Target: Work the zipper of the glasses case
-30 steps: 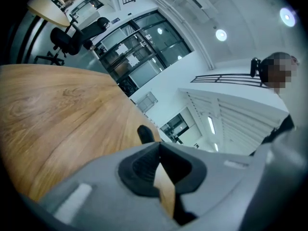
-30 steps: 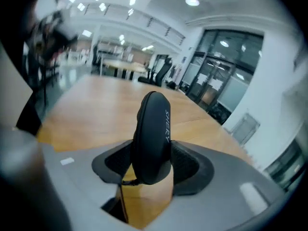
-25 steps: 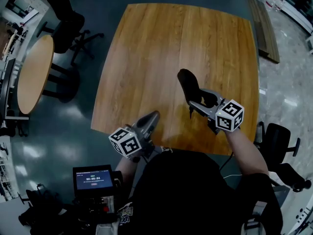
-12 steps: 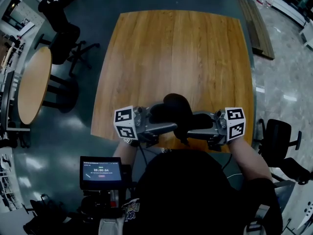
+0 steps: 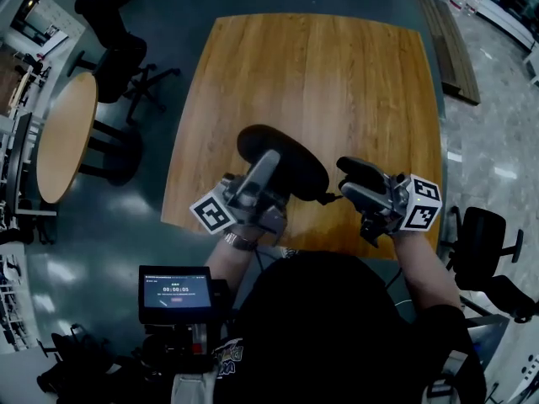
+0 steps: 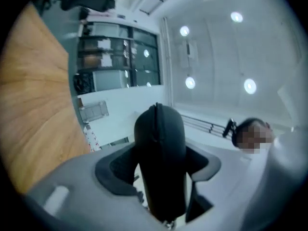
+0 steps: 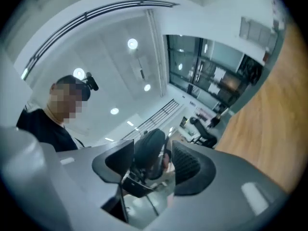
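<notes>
Left tongs (image 6: 161,150), just closing, clamp the glasses case (image 5: 295,165). Right tongs (image 7: 153,160) gape beside it, seemingly empty, and should pinch its zipper (image 6: 154,129) next.

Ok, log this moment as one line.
glasses case: held over table | left hand-held gripper: jaws just closed further, gripping case | right hand-held gripper: open, beside case end

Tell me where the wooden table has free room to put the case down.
The table is bare across its far and middle parts, edge to edge. Only the near edge is crowded: the left gripper, jaws just closed further on the glasses case, and the open right gripper beside it.
</notes>
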A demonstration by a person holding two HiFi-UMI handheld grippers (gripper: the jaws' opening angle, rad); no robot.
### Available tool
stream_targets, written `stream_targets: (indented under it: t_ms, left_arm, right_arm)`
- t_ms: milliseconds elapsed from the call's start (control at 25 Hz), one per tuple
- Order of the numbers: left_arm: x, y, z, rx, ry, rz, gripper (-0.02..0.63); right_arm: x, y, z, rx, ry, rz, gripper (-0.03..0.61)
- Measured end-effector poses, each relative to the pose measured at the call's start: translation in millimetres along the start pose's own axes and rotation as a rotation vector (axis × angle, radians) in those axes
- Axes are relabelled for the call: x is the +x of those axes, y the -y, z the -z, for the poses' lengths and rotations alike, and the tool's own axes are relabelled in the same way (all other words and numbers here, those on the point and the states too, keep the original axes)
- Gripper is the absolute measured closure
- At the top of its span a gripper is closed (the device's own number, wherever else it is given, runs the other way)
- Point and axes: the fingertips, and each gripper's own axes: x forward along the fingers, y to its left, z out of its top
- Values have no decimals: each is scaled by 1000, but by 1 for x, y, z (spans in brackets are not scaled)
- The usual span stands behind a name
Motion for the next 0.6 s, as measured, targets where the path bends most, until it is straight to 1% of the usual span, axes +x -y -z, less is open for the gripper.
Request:
stream_targets:
  t_ms: [40, 80, 160, 200, 240, 320, 400, 440, 520, 600]
  left_arm:
    - [-5, -8, -15, -72, 98, -32, 341]
    - [-11, -15, -28, -146, 189, -62, 341]
    - [-22, -28, -45, -284, 339, -109, 342]
    - [-26, -33, -48, -335, 388, -123, 342]
    - [-30, -36, -47, -371, 415, -132, 342]
    - [-33, -41, -39, -409, 423, -152, 342]
    - [-35, -48, -27, -428, 415, -183, 342]
    - [-37, -52, -23, -430, 420, -203, 344]
    - [-43, -59, -20, -421, 454, -248, 344]
    - [-50, -65, -21, -411, 508, -291, 345]
  right_arm:
    - [-4, 5, -5, -86, 15, 86, 341]
    - [-6, 10, -6, -190, 7, 180, 349]
    - [-4, 18, 7, -421, -68, 349, 370]
    - [-1, 19, 19, -508, -113, 397, 411]
    - [4, 17, 32, -554, -148, 411, 432]
    - [17, 6, 52, -564, -175, 369, 478]
    - [28, -8, 57, -590, -171, 321, 499]
    - [32, -14, 56, -624, -175, 317, 502]
    - [33, -19, 55, -706, -205, 348, 500]
    - [31, -17, 53, -796, -229, 419, 500]
